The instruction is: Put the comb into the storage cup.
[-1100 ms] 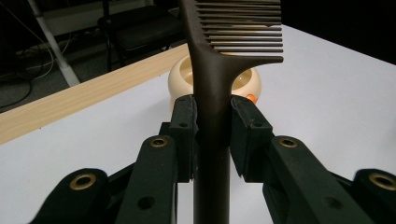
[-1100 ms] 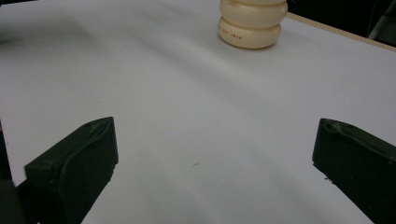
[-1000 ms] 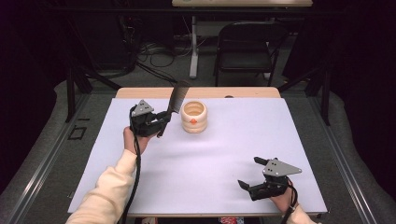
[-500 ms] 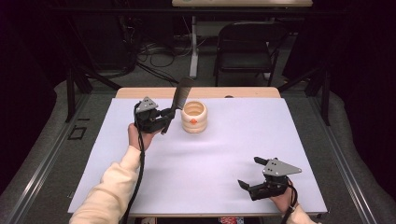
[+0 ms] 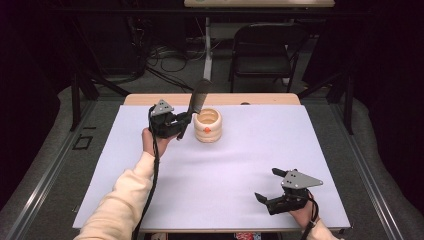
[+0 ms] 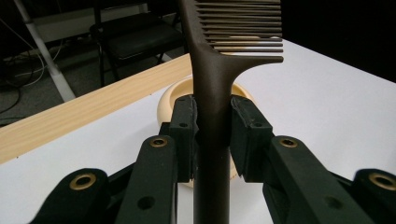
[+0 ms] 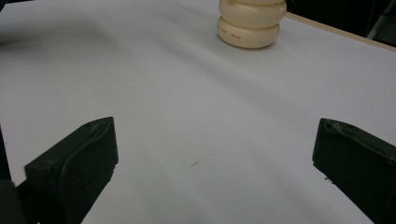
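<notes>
The left gripper [image 5: 181,123] grips the comb [image 6: 212,116] by its handle, upright just beside the cup [image 5: 207,125], so it should tilt the handle end over the rim carefully, while the right gripper [image 5: 269,187] rests open on the worktop [image 5: 240,165].

Dark comb [image 6: 215,88] upright, teeth up, beside ribbed cream holder [image 5: 207,126]

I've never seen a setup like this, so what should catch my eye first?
Probably the dark comb, clamped upright in the left hand-held gripper at the table's far left. Right beside it stands a cream ribbed pot, while the right hand-held gripper rests open at the near right.
</notes>
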Demonstrator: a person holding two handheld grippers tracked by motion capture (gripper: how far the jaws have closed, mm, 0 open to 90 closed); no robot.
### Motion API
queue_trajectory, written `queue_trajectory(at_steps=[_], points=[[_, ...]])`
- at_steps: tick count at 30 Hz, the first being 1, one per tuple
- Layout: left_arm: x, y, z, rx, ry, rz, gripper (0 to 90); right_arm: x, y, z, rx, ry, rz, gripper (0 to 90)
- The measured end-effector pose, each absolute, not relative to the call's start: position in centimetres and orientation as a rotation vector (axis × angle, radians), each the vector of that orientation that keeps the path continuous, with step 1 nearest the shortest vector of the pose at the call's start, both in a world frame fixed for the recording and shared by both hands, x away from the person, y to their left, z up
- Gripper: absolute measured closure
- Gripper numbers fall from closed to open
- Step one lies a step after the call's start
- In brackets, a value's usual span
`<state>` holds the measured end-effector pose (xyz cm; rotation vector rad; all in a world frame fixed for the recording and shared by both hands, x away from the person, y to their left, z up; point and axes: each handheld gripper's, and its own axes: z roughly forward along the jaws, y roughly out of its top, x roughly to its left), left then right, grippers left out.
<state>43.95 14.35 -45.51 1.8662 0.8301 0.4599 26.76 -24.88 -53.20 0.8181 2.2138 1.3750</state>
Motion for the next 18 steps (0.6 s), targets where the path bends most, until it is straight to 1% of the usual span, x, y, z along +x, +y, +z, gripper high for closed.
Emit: queue_trajectory(at_steps=[18], points=[[45.0, 13.4, -44.2, 1.851, 0.812, 0.473, 72.0, 26.8, -24.9, -53.2, 0.819, 2.215, 1.375, 0.0]])
